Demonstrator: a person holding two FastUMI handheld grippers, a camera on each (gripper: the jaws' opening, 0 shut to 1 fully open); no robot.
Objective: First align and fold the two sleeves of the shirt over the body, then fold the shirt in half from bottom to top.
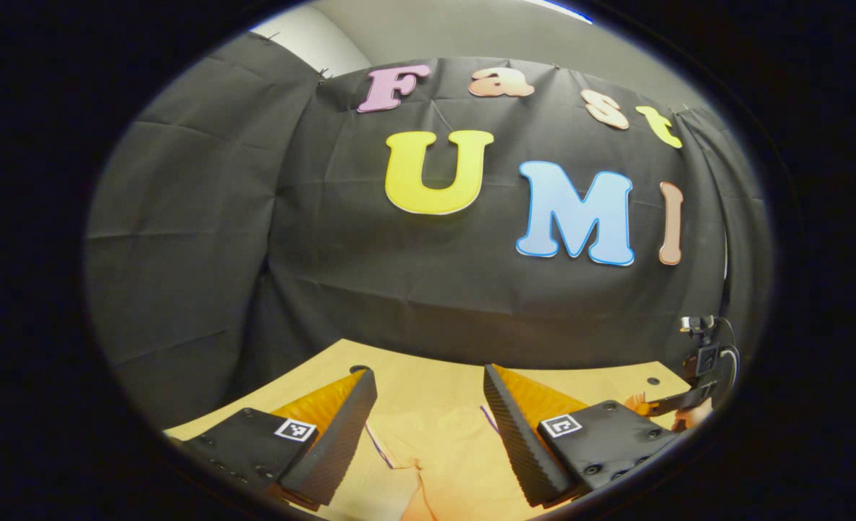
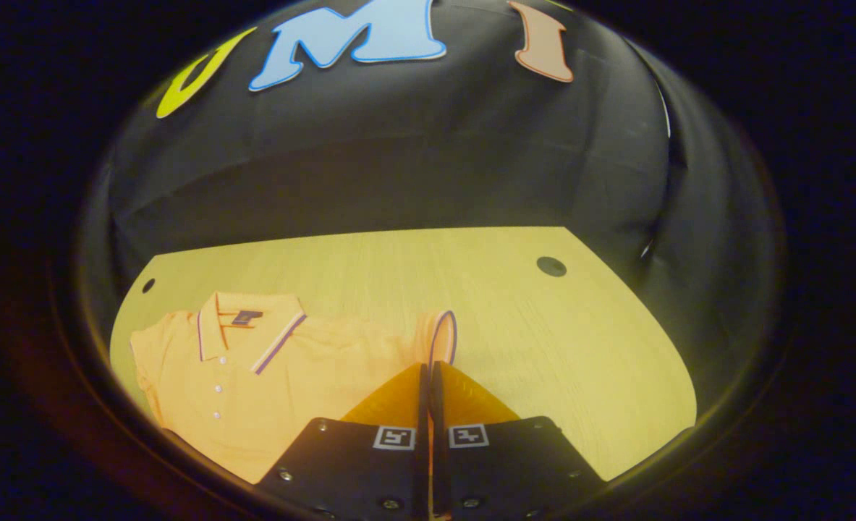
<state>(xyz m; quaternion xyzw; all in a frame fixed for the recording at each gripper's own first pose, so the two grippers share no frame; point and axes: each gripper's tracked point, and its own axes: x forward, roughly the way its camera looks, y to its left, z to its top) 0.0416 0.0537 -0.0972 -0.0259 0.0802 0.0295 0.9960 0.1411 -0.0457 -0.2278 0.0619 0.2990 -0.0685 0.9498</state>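
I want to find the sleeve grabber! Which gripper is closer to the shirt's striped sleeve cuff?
Right. The right gripper is shut on the sleeve cuff. The left gripper hovers open above another part of the shirt.

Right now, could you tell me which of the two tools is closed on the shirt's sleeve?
The right tool: its fingers are pressed together on the sleeve cuff, while the left tool hangs open above the shirt.

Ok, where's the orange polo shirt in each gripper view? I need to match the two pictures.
Left gripper view: the orange polo shirt lies at bottom centre, on the wooden table, between the open fingers of the left hand-held gripper.
Right gripper view: lower left, collar toward the wall, with one sleeve pinched by the shut right hand-held gripper.
Shared landmark: the table's round hole, also at the far right edge in the left gripper view.
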